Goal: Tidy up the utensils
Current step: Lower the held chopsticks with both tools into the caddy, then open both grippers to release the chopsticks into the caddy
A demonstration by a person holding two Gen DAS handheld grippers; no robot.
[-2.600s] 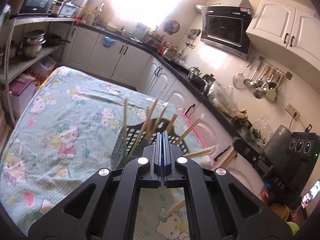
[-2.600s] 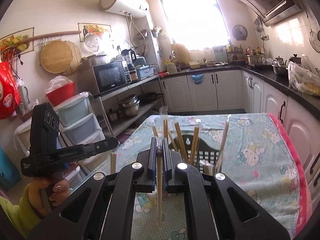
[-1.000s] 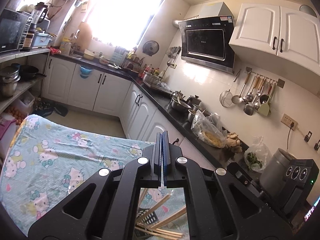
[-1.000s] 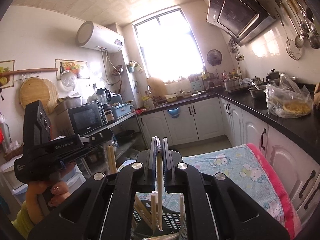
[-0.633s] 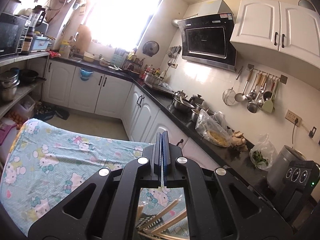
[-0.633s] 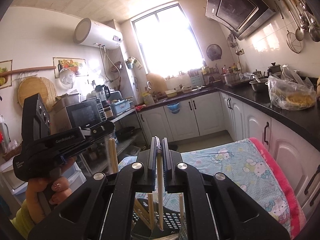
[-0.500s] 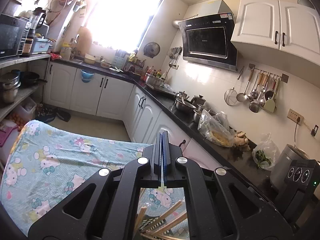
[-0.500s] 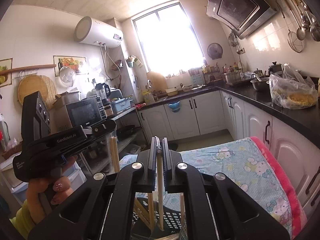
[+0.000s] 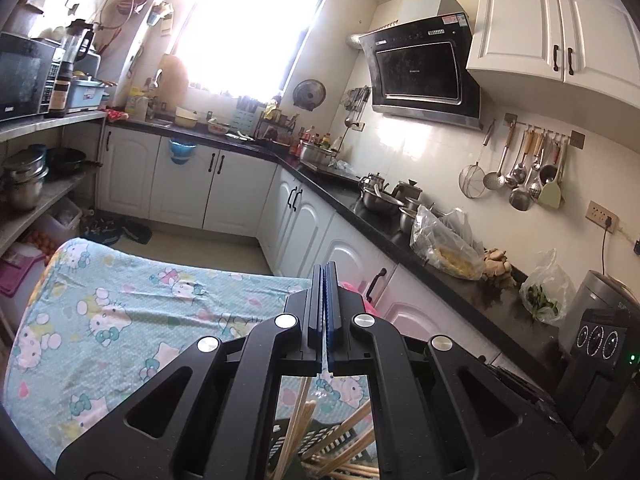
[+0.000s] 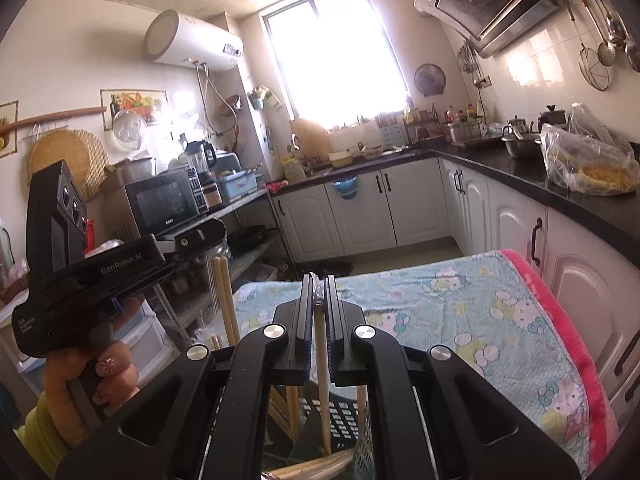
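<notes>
My right gripper (image 10: 319, 280) is shut on a single wooden chopstick (image 10: 323, 376). The chopstick hangs straight down into the black slatted basket (image 10: 344, 420). My left gripper (image 9: 324, 276) is shut, with a thin clear wrapper strip (image 9: 322, 360) pinched between its pads. In the right wrist view the left gripper (image 10: 212, 232) is up at the left. A wrapped pair of chopsticks (image 10: 225, 300) dangles from its tip beside the basket. Several loose chopsticks (image 9: 340, 440) lean in the basket (image 9: 320, 436) below.
The basket stands on a table under a blue cartoon-cat cloth (image 9: 120, 320) with a pink edge (image 10: 568, 340). A hand (image 10: 100, 372) grips the left tool. White cabinets and a dark counter (image 9: 380, 220) run along the right, and shelves with a microwave (image 10: 164, 204) along the left.
Earlier both grippers rose from basket level to above it. Over the last second both have sunk a little, and the chopstick tips below show closer. Both grips are unchanged.
</notes>
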